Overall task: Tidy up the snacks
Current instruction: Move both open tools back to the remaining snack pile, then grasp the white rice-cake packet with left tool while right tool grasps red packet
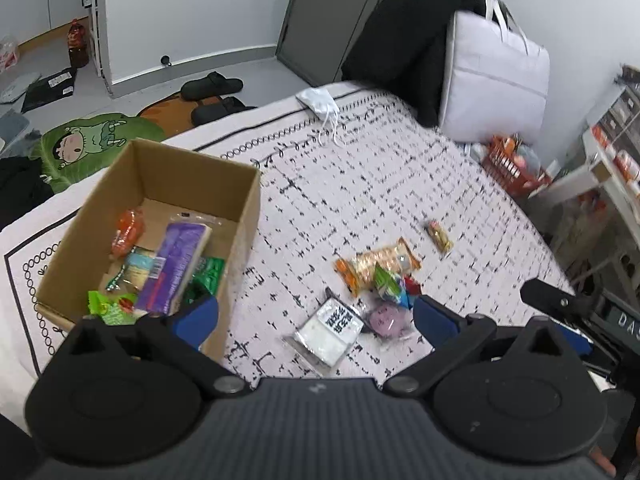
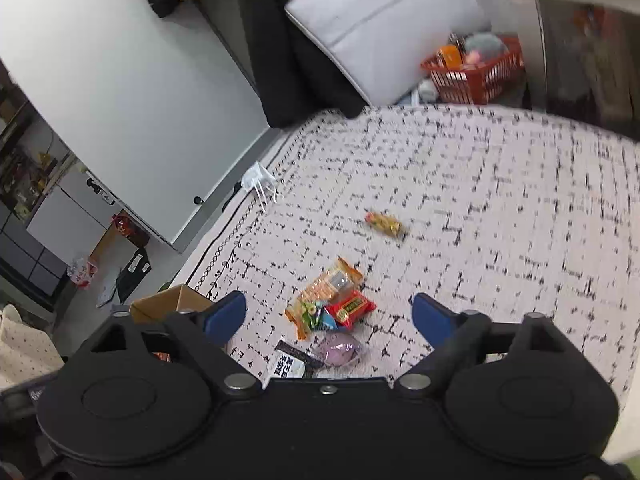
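Note:
A cardboard box [image 1: 248, 200] stands on the patterned bed cover at the left and holds several snacks, among them a purple pack [image 1: 176, 268]. Loose snacks lie in a pile to its right: a white packet [image 1: 330, 330], a purple pouch [image 1: 386, 320], an orange cracker pack [image 1: 380, 262], and a small yellow bar [image 1: 439, 235] farther off. My left gripper [image 1: 316, 320] is open and empty above the white packet. My right gripper [image 2: 329, 318] is open and empty above the same pile: red packet [image 2: 352, 307], purple pouch [image 2: 339, 349], yellow bar [image 2: 385, 223]. The box corner [image 2: 172, 300] shows at its left.
A white drawstring pouch [image 1: 320, 102] lies near the bed's far edge. A large white bag [image 1: 496, 76] and black clothes [image 1: 404, 32] sit at the far corner. A red basket [image 2: 476, 72] stands beyond the bed. Slippers [image 1: 212, 86] and a green cartoon mat [image 1: 92, 140] lie on the floor.

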Action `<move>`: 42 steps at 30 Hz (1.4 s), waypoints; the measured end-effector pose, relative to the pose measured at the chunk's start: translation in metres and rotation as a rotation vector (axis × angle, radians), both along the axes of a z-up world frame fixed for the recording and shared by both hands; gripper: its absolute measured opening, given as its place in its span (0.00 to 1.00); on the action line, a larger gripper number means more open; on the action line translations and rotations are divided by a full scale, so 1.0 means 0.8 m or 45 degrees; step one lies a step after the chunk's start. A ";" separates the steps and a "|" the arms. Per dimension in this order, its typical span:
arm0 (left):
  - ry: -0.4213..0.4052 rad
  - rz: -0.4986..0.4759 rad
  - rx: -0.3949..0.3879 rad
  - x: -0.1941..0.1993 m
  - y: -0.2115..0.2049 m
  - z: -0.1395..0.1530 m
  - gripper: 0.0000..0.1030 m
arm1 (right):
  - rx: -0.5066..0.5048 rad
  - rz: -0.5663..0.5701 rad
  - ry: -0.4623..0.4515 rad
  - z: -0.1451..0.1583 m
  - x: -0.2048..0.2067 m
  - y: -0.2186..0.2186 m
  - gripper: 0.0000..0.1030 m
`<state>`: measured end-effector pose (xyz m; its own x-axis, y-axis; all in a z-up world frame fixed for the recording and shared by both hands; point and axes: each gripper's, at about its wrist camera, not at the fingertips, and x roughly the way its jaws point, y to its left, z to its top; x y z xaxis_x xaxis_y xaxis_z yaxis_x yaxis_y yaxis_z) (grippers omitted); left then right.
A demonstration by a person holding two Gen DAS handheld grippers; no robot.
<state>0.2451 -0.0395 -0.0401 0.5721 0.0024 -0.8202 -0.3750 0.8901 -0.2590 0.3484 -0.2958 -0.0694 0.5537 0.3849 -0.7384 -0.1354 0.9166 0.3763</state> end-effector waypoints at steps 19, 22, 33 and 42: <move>0.058 -0.100 -0.029 0.039 -0.047 -0.061 0.88 | 0.217 -0.111 0.219 -0.059 0.032 -0.010 0.53; 0.081 -0.102 -0.037 0.047 -0.048 -0.077 0.83 | 0.225 -0.117 0.248 -0.069 0.035 -0.007 0.52; 0.215 -0.139 -0.023 0.073 -0.045 -0.139 0.79 | 0.214 -0.129 0.325 -0.098 0.051 0.004 0.53; 0.265 -0.190 0.069 0.090 -0.043 -0.171 0.79 | 0.184 -0.138 0.371 -0.119 0.066 0.013 0.53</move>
